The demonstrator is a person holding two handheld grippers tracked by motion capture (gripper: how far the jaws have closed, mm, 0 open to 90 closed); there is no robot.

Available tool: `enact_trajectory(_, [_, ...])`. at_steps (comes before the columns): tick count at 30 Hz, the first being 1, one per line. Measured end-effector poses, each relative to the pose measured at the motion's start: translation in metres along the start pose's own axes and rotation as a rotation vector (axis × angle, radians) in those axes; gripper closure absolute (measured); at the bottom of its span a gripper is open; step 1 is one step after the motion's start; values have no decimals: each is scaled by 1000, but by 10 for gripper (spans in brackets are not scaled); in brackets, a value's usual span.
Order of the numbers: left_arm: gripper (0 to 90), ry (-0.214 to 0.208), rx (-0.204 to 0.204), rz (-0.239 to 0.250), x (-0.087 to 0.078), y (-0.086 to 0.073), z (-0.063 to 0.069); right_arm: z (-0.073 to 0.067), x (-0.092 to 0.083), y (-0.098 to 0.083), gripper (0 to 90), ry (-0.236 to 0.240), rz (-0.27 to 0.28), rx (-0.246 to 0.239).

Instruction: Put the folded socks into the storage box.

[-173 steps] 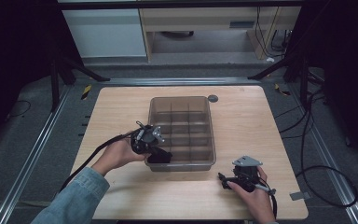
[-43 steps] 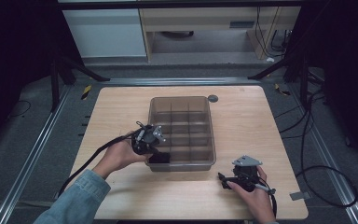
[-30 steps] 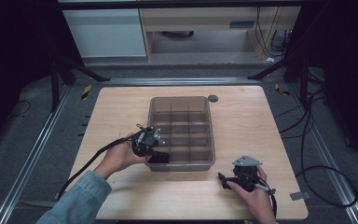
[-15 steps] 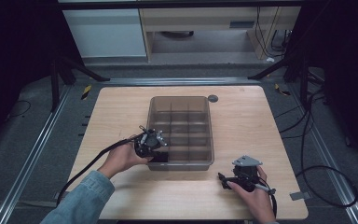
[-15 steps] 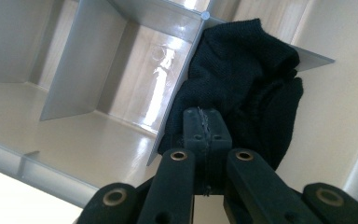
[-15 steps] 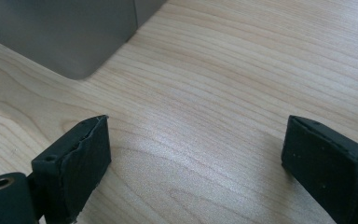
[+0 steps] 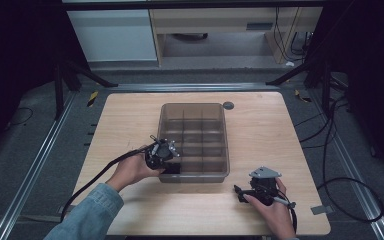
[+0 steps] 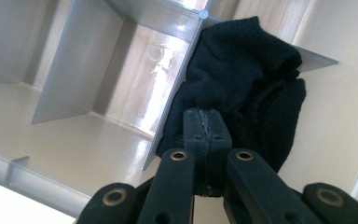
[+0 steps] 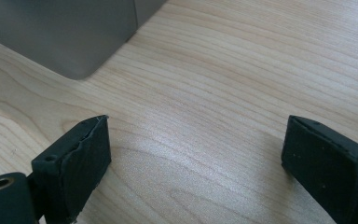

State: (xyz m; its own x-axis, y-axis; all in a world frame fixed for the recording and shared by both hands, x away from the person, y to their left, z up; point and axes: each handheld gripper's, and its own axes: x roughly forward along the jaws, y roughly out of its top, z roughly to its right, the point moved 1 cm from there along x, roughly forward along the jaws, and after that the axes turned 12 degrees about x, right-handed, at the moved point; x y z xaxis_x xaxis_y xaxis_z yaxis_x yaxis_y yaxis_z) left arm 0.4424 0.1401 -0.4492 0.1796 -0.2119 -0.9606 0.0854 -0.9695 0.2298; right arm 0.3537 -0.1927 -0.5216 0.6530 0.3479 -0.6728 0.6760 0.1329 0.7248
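Note:
A clear grey box (image 7: 193, 105) with several compartments stands mid-table. A black knit cloth (image 8: 247, 70) lies bunched in its near-left corner compartment (image 7: 175, 170), draped partly over a divider (image 8: 168, 126). My left gripper (image 8: 204, 122) reaches into that corner (image 7: 168, 165). Its jaws are pressed flat together with the tips against the cloth, and no fabric shows between the pads. My right gripper (image 7: 238, 193) rests low over the bare wood near the table's front right. It is open (image 9: 193, 158) with nothing between its fingers, and it points at the box's near corner (image 9: 74, 37).
A small dark round disc (image 7: 228, 105) lies on the table behind the box's right corner. Cables trail from both grippers off the front edge. Metal rails and stand legs flank the wooden table (image 7: 280, 130), and cabinets stand behind it.
The left hand and its gripper have shifted only slightly at the box's near-left corner. The right gripper has stayed where it was.

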Motion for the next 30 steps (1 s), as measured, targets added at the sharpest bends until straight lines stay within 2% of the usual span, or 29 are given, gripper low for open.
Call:
enact_trajectory(6, [900, -20, 8, 13, -2, -1, -3, 0, 0, 0, 82, 1, 0, -2])
enact_trajectory(11, [900, -16, 13, 34, -9, -3, -2, 0, 0, 0, 82, 0, 0, -2])
enact_trajectory(18, [900, 5, 21, 133, -29, -2, -2, 0, 0, 0, 82, 0, 0, -2])
enact_trajectory(20, [900, 11, 22, 143, -32, -2, -3, 0, 0, 0, 82, 1, 0, -2])
enact_trajectory(21, [900, 12, 21, 170, -35, -2, -3, 0, 0, 0, 82, 0, 0, -2])
enact_trajectory(28, [892, 21, 34, 209, -41, 0, -2, 0, 0, 0, 82, 1, 0, -3])
enact_trajectory(29, [800, 39, 37, 235, -43, 0, -2, 0, 0, 0, 82, 0, 0, -2])
enact_trajectory(30, [743, 39, 37, 235, -43, 0, -2, 0, 0, 0, 82, 0, 0, -2])
